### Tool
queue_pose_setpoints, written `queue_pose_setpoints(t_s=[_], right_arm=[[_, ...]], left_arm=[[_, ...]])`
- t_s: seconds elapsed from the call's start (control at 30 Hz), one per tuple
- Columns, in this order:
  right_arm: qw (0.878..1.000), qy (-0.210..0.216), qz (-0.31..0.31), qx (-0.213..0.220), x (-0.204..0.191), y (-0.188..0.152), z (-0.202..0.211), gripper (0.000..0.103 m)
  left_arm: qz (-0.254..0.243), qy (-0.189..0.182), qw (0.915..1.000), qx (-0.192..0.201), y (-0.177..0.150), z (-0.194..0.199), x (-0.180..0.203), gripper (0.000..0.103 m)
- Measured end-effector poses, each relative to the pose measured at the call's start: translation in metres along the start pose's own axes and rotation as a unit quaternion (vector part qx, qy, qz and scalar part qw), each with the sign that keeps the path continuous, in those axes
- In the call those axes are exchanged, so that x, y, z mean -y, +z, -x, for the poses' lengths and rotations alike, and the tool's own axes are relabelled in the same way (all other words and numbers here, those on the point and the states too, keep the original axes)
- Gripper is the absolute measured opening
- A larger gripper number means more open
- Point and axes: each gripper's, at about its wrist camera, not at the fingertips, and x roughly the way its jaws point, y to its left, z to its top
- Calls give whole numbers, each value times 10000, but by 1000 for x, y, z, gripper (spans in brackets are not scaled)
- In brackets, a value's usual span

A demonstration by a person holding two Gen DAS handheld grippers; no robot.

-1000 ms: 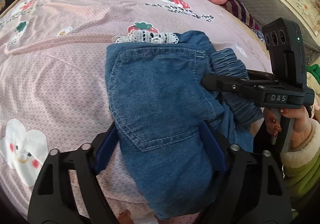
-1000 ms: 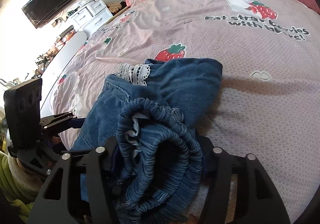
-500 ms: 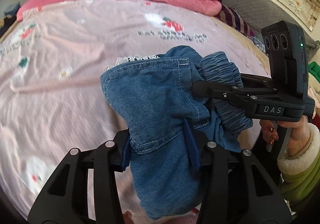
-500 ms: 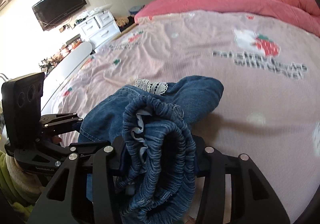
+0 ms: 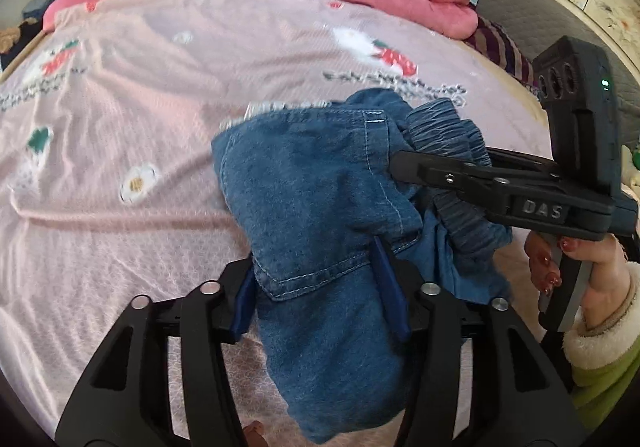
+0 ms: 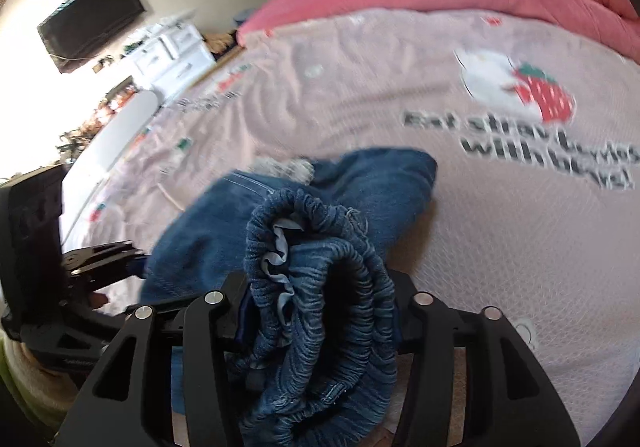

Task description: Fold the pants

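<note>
pants (image 5: 320, 207): folded denim bundle lifted over pink bedsheet (image 5: 120, 127) | left gripper (image 5: 316, 287) jaws opening, pads touching pocket panel | right gripper (image 6: 320, 311) jaws opening, elastic waistband (image 6: 340, 287) bunched between | handling: soft, light, floppy, non-slip; hold at waistband and fold edge | text: "DAS" on gripper; sheet print "Eat straw…", rest blurred
</note>
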Motion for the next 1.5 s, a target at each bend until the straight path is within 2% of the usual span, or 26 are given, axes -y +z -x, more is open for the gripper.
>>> queue_pose_setpoints(t_s=[0.13, 0.27, 0.3, 0.37, 0.43, 0.63, 0.93, 1.1, 1.5], right_arm=[[9993, 49, -326, -147, 11, -8, -9, 58], [9995, -70, -269, -149, 8, -11, -11, 62], [9994, -208, -221, -135, 5, -12, -11, 64], [9987, -475, -168, -62, 2, -13, -9, 76], [9979, -621, -175, 25, 0, -16, -4, 80], [9961, -812, 15, 334, -11, -21, 16, 84], [9932, -1030, 261, 465, -23, -29, 28, 88], [9924, -1045, 262, 592, -27, -32, 39, 91], [9857, -1319, 433, 951, -49, -53, 79, 98]], left_arm=[[148, -24, 9999, -39, -9, -7, -8, 60], [160, 3, 9999, -6, -14, -8, -8, 63], [148, 24, 9999, 5, -14, -8, -8, 63], [152, 46, 9999, 29, -15, -7, -9, 65], [160, 52, 9998, 54, -15, -6, -9, 67], [146, 133, 9997, 120, -16, -1, -8, 70], [133, 172, 9995, 245, -20, 16, -5, 70], [100, 271, 9989, 381, -22, 29, -3, 74], [81, 441, 9960, 779, -35, 70, 12, 93]])
